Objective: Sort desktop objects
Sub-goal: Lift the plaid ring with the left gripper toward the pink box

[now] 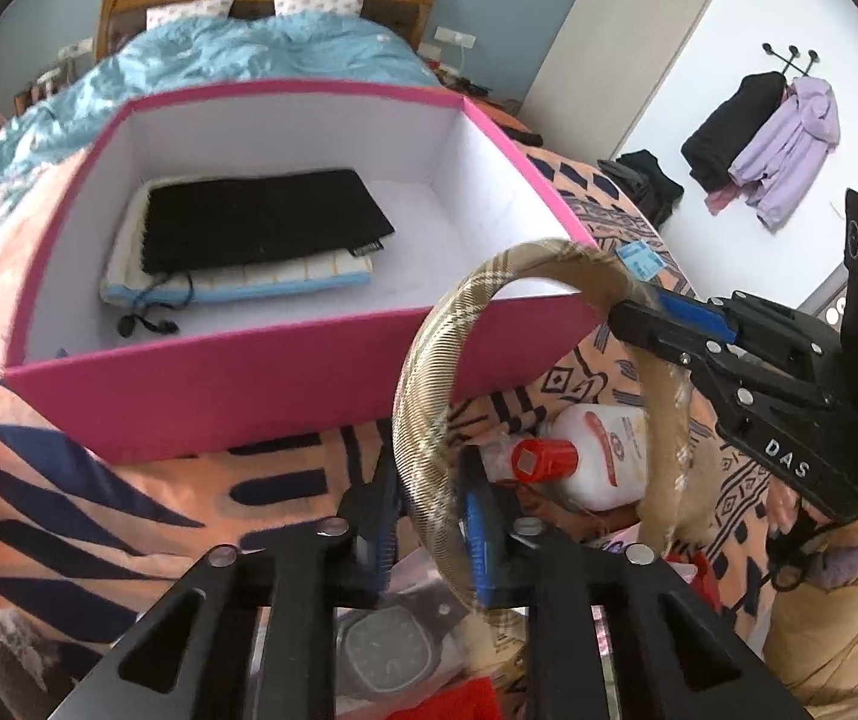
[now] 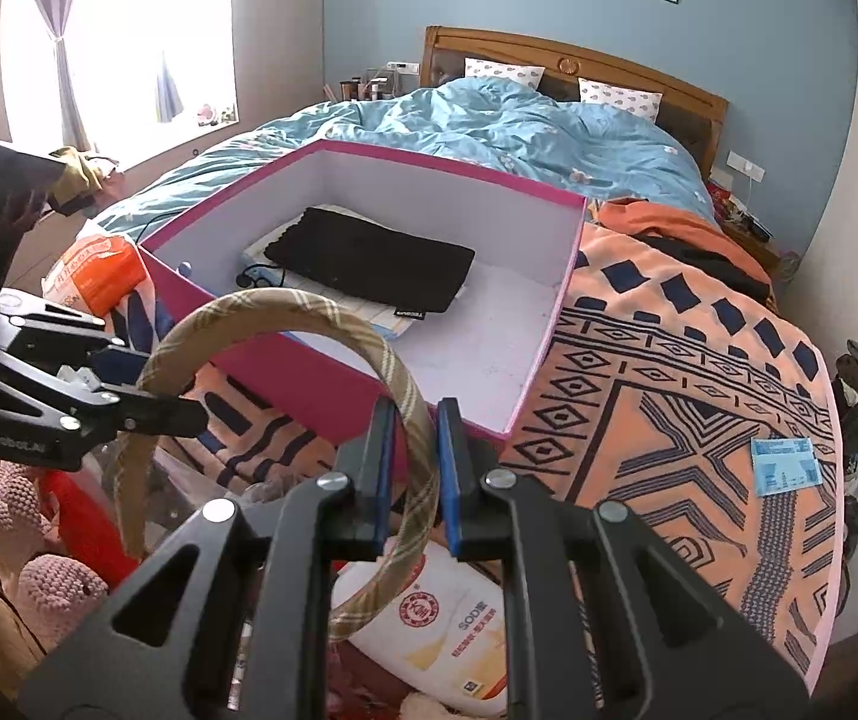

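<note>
A beige plaid headband [image 1: 429, 396] arches between both grippers, lifted just in front of the pink box [image 1: 249, 384]. My left gripper [image 1: 429, 516] is shut on one side of it. My right gripper [image 2: 416, 456] is shut on the other side of the headband [image 2: 405, 396]. The right gripper shows in the left wrist view [image 1: 639, 312], the left gripper in the right wrist view [image 2: 189, 414]. The pink box [image 2: 333, 384] holds a black pouch [image 2: 369, 264] on a folded white and blue cloth [image 1: 237, 285].
A white bottle with a red cap [image 1: 597, 456] lies below the headband, also in the right wrist view [image 2: 435, 630]. A watch [image 1: 387, 648], a pink knitted toy [image 2: 39, 576], an orange packet [image 2: 99, 270] and a blue card [image 2: 786, 468] lie on the patterned blanket [image 2: 669, 360].
</note>
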The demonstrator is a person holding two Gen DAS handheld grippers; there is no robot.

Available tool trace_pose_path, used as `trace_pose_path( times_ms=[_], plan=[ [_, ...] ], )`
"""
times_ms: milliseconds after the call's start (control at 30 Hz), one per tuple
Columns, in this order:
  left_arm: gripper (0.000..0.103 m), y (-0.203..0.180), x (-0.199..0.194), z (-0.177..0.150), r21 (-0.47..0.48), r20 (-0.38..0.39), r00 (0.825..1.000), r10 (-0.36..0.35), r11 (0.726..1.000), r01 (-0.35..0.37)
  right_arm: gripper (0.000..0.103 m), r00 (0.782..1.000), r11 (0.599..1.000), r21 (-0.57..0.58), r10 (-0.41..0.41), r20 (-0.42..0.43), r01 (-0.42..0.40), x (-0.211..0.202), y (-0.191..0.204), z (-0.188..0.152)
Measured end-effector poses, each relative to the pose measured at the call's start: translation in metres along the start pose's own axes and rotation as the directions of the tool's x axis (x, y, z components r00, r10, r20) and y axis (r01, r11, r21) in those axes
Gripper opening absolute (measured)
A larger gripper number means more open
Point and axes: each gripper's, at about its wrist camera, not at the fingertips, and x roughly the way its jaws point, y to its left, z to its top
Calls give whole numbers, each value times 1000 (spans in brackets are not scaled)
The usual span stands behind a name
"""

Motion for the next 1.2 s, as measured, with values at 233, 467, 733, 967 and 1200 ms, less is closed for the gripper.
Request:
trace_pose_path(
  times_ms=[233,467,733,967,1200],
  plan=[
    [13,3,3,-2,-36,-2,1000,-23,999,23,38,997,991,116,71,-24,-68,-7,-13,-15],
    [13,3,9,-6,-41,-23,1000,-21,999,20,39,991,979,167,127,-39,-119,-23,-8,-40],
    [13,-1,16,-14,-27,-59,998,-24,999,23,39,974,954,243,203,-98,-174,-20,-5,-71],
    [13,-8,16,-17,3,-69,998,-1,1000,1,39,967,941,272,237,-97,-204,-30,-2,-76],
    [13,-13,14,-24,43,-98,995,-4,999,8,33,977,965,218,173,-124,-144,-23,0,-70]
  ],
)
